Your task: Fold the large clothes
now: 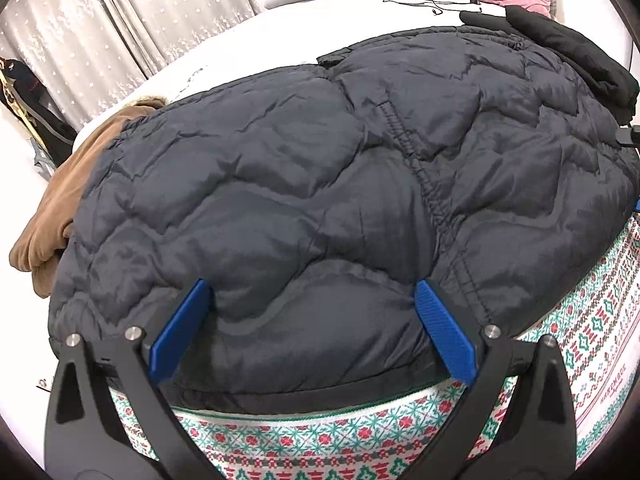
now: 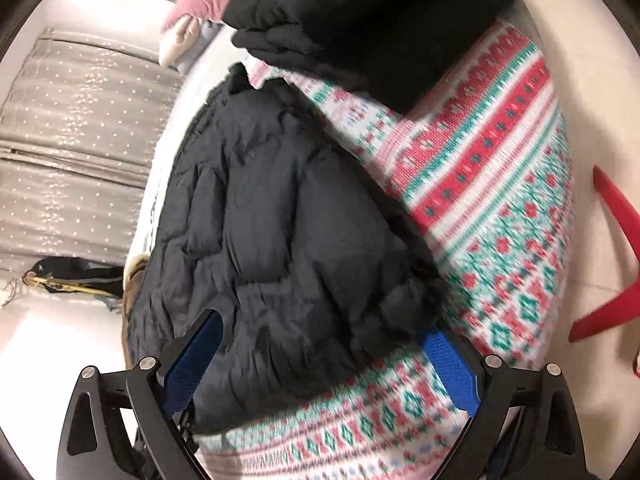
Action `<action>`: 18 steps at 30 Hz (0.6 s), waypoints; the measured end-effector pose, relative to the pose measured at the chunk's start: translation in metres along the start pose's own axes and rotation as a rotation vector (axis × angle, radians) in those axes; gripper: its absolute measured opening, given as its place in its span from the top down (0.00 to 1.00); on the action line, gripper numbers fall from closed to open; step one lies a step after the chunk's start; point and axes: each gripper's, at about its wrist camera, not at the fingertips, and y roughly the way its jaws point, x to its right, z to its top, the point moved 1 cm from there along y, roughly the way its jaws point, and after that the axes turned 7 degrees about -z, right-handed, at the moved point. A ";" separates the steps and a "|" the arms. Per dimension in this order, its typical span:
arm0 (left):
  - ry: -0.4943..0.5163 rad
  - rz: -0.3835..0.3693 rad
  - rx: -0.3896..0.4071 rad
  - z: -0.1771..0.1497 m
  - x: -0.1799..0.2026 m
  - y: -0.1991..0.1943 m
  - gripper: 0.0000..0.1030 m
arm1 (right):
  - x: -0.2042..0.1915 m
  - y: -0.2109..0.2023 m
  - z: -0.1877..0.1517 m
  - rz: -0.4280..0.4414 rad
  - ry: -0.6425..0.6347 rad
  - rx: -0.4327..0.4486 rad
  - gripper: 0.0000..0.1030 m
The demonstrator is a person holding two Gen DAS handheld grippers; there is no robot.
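Left wrist view: left hand-held gripper (image 1: 312, 328), two blue ribbed pads spread apart, lower centre, at the near hem.
Brown garment (image 1: 64, 208): soft, rumpled, left edge, partly under the jacket.
Quilted jacket (image 1: 320, 168): one, dark navy, puffy stitched panels, filling mid-frame on the patterned knit blanket (image 1: 580, 320).
Black garment (image 1: 580, 52): upper right, folded, cut off.
Right wrist view: right hand-held gripper (image 2: 320, 356), fingers wide apart, straddling the jacket's corner; blurred.
Red hanger (image 2: 616, 264): right edge, cut off.
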 end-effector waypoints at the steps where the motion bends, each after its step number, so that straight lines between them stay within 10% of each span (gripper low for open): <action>1: -0.001 0.000 0.001 0.000 0.000 0.000 0.00 | -0.002 0.002 -0.004 0.003 -0.001 0.022 0.04; 11: -0.011 -0.001 0.001 0.000 -0.001 0.001 0.00 | -0.029 0.018 -0.027 0.121 -0.023 0.161 0.26; 13: -0.015 -0.002 0.003 0.001 -0.001 0.001 0.00 | -0.024 0.017 -0.027 0.106 -0.003 0.183 0.58; 18: -0.034 -0.025 -0.004 0.004 -0.004 -0.001 0.00 | -0.050 -0.014 -0.028 0.122 -0.086 0.286 0.79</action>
